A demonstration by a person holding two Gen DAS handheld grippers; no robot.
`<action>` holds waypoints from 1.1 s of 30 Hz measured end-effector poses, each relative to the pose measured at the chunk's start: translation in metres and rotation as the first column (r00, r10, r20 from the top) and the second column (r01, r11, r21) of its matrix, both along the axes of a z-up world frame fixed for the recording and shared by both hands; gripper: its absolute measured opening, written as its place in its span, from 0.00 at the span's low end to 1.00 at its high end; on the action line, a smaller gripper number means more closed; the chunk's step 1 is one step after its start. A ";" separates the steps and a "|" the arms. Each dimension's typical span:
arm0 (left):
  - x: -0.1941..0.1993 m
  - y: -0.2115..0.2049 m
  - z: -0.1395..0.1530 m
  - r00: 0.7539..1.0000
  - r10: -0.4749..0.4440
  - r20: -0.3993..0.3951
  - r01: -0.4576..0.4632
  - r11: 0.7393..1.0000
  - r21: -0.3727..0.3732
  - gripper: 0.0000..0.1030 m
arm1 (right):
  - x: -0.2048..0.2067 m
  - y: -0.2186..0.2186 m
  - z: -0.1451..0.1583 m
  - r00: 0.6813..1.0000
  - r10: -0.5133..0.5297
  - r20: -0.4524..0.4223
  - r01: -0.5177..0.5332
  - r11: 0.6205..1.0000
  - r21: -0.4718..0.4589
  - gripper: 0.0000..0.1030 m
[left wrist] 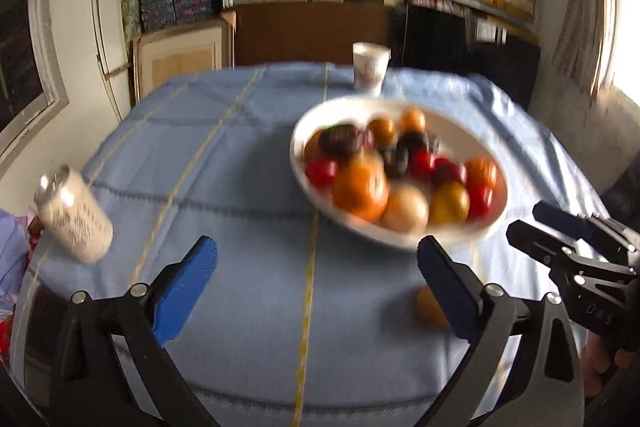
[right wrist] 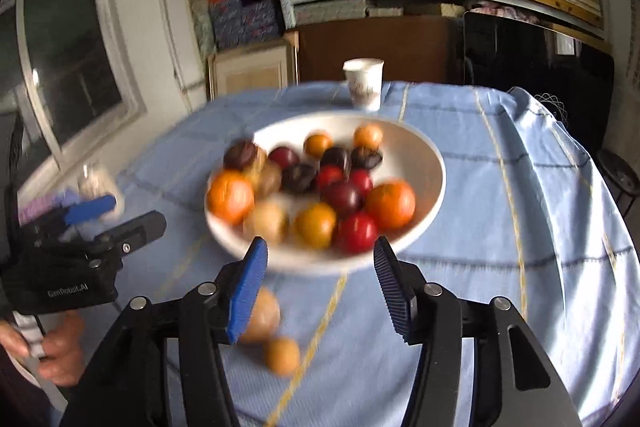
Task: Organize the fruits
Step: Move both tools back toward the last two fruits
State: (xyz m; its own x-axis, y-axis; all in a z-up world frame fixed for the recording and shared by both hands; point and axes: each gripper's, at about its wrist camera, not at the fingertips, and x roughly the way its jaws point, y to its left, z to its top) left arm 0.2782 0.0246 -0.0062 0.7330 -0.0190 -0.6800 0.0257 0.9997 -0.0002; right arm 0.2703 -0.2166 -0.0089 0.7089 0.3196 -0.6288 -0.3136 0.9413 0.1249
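A white bowl [left wrist: 492, 223] [right wrist: 432, 163] full of several orange, red, yellow, tan and dark purple fruits stands on the blue tablecloth. Two loose fruits lie on the cloth in front of it: a tan one [right wrist: 264, 315] and a smaller orange one [right wrist: 282, 355]; one loose orange fruit [left wrist: 428, 307] shows in the left wrist view behind a finger. My left gripper [left wrist: 316, 291] is open and empty, left of the bowl. My right gripper [right wrist: 320, 291] is open and empty, just in front of the bowl and above the loose fruits. Each gripper also shows in the other's view, the right [left wrist: 560, 239] and the left [right wrist: 116, 215].
A white paper cup [left wrist: 370, 69] [right wrist: 363, 83] stands behind the bowl at the table's far edge. A white can [left wrist: 74, 215] stands at the table's left edge. Shelves with stacked boards and a window lie beyond. The tablecloth [left wrist: 240, 155] drapes over the table's edges.
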 end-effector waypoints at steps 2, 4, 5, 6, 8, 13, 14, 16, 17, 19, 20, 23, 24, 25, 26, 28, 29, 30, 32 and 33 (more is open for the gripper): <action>-0.006 0.002 -0.007 1.000 0.002 -0.023 -0.002 1.000 0.008 0.95 | -0.007 0.006 -0.010 0.999 0.022 -0.024 -0.023 0.999 -0.038 0.54; -0.012 0.004 -0.010 0.999 0.024 -0.028 -0.023 0.999 0.024 0.95 | -0.014 0.011 -0.015 0.998 0.043 -0.046 -0.045 0.998 -0.052 0.54; -0.015 0.006 -0.009 0.999 0.034 -0.019 -0.033 0.999 0.032 0.95 | -0.017 0.013 -0.016 0.997 0.049 -0.056 -0.053 0.997 -0.060 0.54; -0.017 0.007 -0.008 0.999 0.044 -0.009 -0.043 0.998 0.041 0.95 | -0.021 0.015 -0.017 0.996 0.057 -0.063 -0.061 0.996 -0.064 0.54; -0.020 0.010 -0.005 0.997 0.071 0.016 -0.072 0.996 0.061 0.95 | -0.026 0.017 -0.018 0.994 0.074 -0.076 -0.079 0.995 -0.061 0.54; -0.020 0.012 -0.004 0.996 0.085 0.012 -0.086 0.995 0.058 0.95 | -0.030 0.027 -0.028 0.985 0.117 -0.125 -0.129 0.987 -0.091 0.51; -0.020 0.012 -0.004 0.996 0.084 0.011 -0.084 0.995 0.060 0.95 | -0.030 0.029 -0.029 0.985 0.119 -0.128 -0.133 0.986 -0.100 0.50; -0.020 0.010 -0.004 0.997 0.080 0.010 -0.080 0.995 0.063 0.95 | -0.030 0.031 -0.032 0.983 0.122 -0.135 -0.137 0.984 -0.111 0.47; -0.020 0.010 -0.005 0.997 0.077 0.009 -0.078 0.995 0.066 0.95 | -0.030 0.031 -0.033 0.983 0.121 -0.138 -0.137 0.984 -0.112 0.47; -0.020 0.009 -0.005 0.997 0.074 0.007 -0.074 0.995 0.067 0.95 | -0.029 0.031 -0.035 0.983 0.118 -0.144 -0.134 0.984 -0.114 0.46; -0.020 0.008 -0.006 0.998 0.070 0.005 -0.070 0.995 0.069 0.95 | -0.028 0.030 -0.036 0.982 0.116 -0.148 -0.133 0.985 -0.112 0.46; -0.021 0.007 -0.006 0.998 0.066 0.005 -0.066 0.995 0.074 0.95 | -0.027 0.031 -0.037 0.982 0.114 -0.151 -0.132 0.985 -0.112 0.46; -0.021 0.006 -0.006 0.998 0.064 0.007 -0.065 0.995 0.077 0.95 | -0.028 0.032 -0.037 0.982 0.116 -0.151 -0.134 0.984 -0.115 0.45; -0.021 0.006 -0.006 0.998 0.064 0.008 -0.064 0.995 0.080 0.95 | -0.028 0.032 -0.038 0.982 0.118 -0.150 -0.136 0.984 -0.118 0.45; -0.021 0.005 -0.007 0.998 0.065 0.009 -0.065 0.994 0.083 0.95 | -0.027 0.033 -0.038 0.982 0.119 -0.149 -0.137 0.983 -0.121 0.45; -0.021 0.005 -0.007 0.998 0.065 0.007 -0.065 0.994 0.088 0.95 | -0.027 0.035 -0.039 0.981 0.123 -0.150 -0.143 0.982 -0.126 0.39; -0.021 0.005 -0.007 0.998 0.065 0.007 -0.065 0.994 0.087 0.95 | -0.027 0.036 -0.039 0.981 0.124 -0.151 -0.143 0.981 -0.128 0.38; -0.021 0.005 -0.007 0.998 0.066 0.005 -0.066 0.994 0.088 0.95 | -0.027 0.036 -0.040 0.981 0.123 -0.152 -0.143 0.981 -0.130 0.37; -0.021 0.006 -0.008 0.998 0.066 0.001 -0.066 0.994 0.090 0.95 | -0.027 0.036 -0.040 0.981 0.123 -0.153 -0.144 0.981 -0.129 0.36; -0.021 0.006 -0.008 0.998 0.065 0.001 -0.065 0.994 0.090 0.95 | -0.027 0.036 -0.040 0.981 0.123 -0.152 -0.143 0.981 -0.129 0.36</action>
State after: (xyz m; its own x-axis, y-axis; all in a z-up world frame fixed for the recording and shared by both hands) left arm 0.2575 0.0304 -0.0146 0.7293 0.0901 -0.6783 -0.0396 0.9952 0.0897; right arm 0.2434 -0.1806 -0.0489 0.5654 0.3075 -0.7653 -0.4253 0.9037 0.0490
